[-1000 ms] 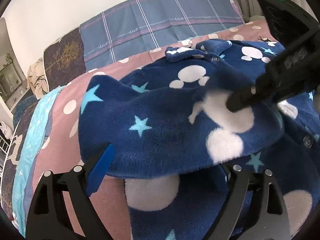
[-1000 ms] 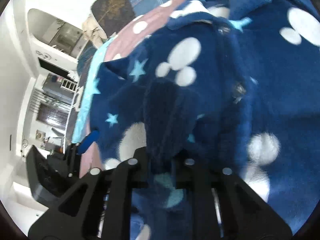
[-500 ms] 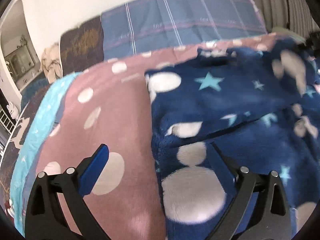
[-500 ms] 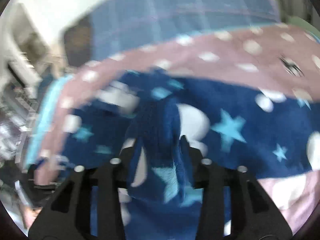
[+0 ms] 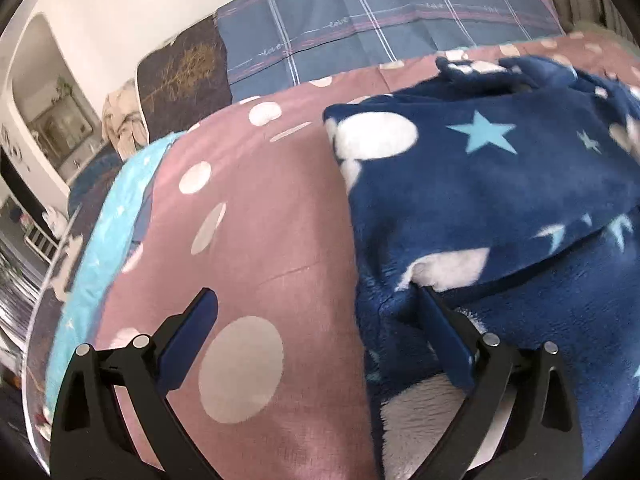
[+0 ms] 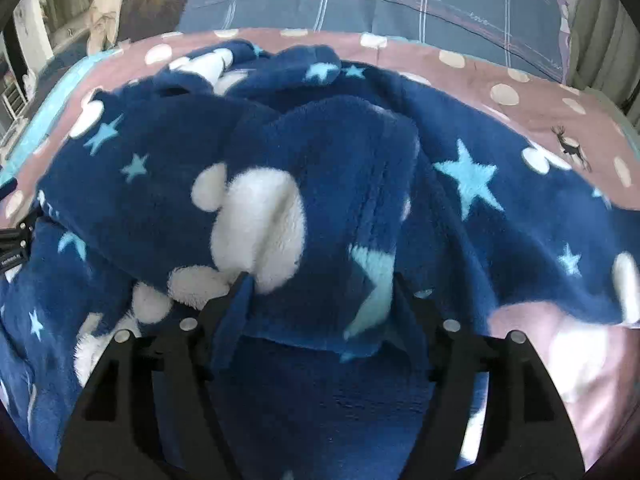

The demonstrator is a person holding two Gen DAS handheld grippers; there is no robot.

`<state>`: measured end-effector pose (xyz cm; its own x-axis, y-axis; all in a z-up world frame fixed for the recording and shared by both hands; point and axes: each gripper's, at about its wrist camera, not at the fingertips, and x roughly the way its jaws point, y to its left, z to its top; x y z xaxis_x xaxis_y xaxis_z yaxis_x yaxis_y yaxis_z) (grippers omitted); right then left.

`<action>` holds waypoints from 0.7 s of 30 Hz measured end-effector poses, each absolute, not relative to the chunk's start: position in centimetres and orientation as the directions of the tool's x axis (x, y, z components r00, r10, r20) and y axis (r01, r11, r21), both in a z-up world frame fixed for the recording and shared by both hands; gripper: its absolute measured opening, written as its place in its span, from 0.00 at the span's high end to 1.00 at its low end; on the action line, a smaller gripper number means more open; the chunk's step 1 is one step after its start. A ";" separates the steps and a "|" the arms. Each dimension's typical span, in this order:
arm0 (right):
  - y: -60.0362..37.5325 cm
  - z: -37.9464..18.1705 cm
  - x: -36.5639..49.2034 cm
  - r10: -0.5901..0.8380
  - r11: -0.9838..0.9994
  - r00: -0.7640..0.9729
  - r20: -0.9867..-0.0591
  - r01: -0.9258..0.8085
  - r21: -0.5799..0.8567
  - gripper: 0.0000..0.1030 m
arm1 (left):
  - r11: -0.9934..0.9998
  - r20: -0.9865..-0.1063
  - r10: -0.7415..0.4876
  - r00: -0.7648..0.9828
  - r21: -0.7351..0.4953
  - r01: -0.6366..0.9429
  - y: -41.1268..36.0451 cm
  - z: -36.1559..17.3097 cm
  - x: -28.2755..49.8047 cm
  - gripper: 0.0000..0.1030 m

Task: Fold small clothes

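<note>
Since a second earlier, the right tool [image 6: 320,300] had carried the sleeve across and loosened from a clamp; its fingers now stood apart around a fold of the navy fleece garment with white blobs and pale blue stars [image 6: 320,168]. The left tool [image 5: 320,312] was spread wide, its right finger against the garment's left edge [image 5: 460,184], which lay on the pink spotted bed cover [image 5: 248,232], near a blue checked pillow [image 5: 360,20].
</note>
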<state>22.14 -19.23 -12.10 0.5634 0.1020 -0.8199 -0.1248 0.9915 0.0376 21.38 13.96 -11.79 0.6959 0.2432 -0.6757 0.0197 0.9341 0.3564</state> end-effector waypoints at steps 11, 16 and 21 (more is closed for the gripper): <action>-37.3 -4.0 14.3 -0.188 0.850 0.759 -0.623 0.443 0.284 0.32 | 0.983 -0.565 -0.093 0.820 0.081 0.168 9.7 -3.8 19.4 0.31; -44.5 -6.0 13.1 -0.294 0.689 0.678 -0.674 0.639 0.342 0.32 | 0.980 -0.728 -0.132 0.673 0.004 0.197 6.6 -9.7 24.9 0.47; -46.6 -8.4 14.5 -0.257 0.590 0.646 -0.719 0.694 0.413 0.32 | 0.983 -0.759 -0.121 0.640 0.000 0.185 6.5 -12.2 25.6 0.47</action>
